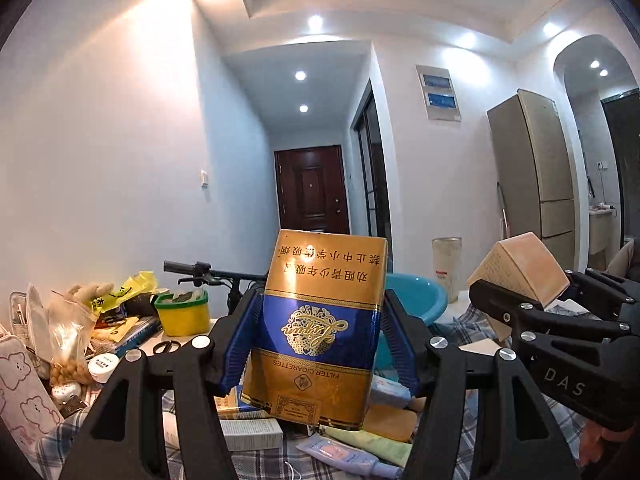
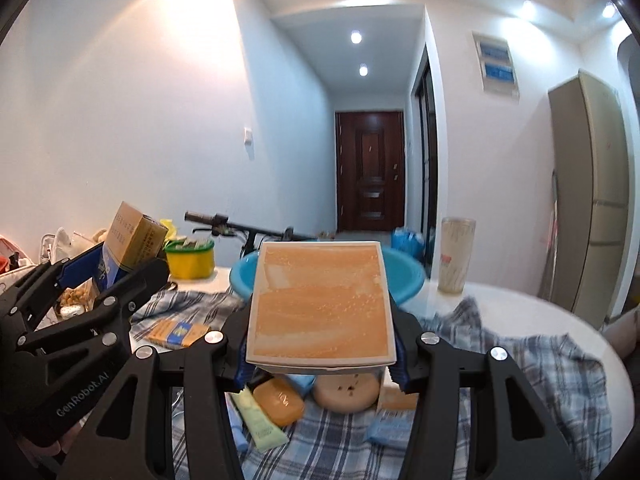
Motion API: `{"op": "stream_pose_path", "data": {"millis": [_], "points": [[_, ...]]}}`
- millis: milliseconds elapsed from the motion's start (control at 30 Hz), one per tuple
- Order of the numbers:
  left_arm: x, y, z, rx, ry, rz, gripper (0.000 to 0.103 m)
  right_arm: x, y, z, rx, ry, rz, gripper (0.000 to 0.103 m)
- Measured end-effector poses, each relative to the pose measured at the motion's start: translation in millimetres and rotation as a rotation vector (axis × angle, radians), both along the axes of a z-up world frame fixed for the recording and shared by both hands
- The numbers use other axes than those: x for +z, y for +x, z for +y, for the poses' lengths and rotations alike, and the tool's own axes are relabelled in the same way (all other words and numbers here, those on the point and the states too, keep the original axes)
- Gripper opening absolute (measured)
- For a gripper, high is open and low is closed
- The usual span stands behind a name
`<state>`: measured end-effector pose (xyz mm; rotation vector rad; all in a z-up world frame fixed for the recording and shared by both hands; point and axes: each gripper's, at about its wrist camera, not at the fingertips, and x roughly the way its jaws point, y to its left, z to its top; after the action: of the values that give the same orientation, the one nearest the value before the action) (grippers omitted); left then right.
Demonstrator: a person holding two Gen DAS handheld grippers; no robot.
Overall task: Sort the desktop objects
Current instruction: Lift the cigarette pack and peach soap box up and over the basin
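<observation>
Left wrist view: the left gripper (image 1: 318, 338) grasps a gold-and-blue cigarette carton (image 1: 316, 328) above the cluttered table (image 1: 456, 308). A yellow tub (image 1: 182, 314) holds small packets; a blue basin (image 1: 416, 300) sits behind.

Right wrist view: the right gripper (image 2: 320, 354) clamps an orange box (image 2: 320, 304) over the plaid cloth (image 2: 520, 360); the basin's contents are hidden.

Gold-and-blue cigarette pack (image 1: 316, 332) held upright, upside down; orange-topped white box (image 2: 320, 304) held aloft, tilted

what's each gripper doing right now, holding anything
left gripper: closed on the gold and blue cigarette pack, lifted above the table.
right gripper: closed on the orange box, also lifted.
</observation>
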<state>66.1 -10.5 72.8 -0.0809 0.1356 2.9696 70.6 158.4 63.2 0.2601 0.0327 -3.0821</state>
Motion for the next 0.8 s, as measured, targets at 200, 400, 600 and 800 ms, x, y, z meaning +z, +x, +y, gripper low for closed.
{"op": "stream_pose_path", "data": {"millis": [200,400,600,800], "points": [[4,5,-2,0.005,0.001,0.013,0.063,5,1,-1,0.005,0.002,0.004,0.050],[0,0,3,-0.011,-0.008,-0.028,0.063,8,2,1,0.017,-0.013,0.009,0.050],[-1,-5,-2,0.021,0.026,-0.046,0.063,8,-1,6,0.006,-0.029,0.000,0.050],[15,-11,-6,0.048,0.052,-0.064,0.063,16,-2,6,0.006,-0.007,0.014,0.050]]}}
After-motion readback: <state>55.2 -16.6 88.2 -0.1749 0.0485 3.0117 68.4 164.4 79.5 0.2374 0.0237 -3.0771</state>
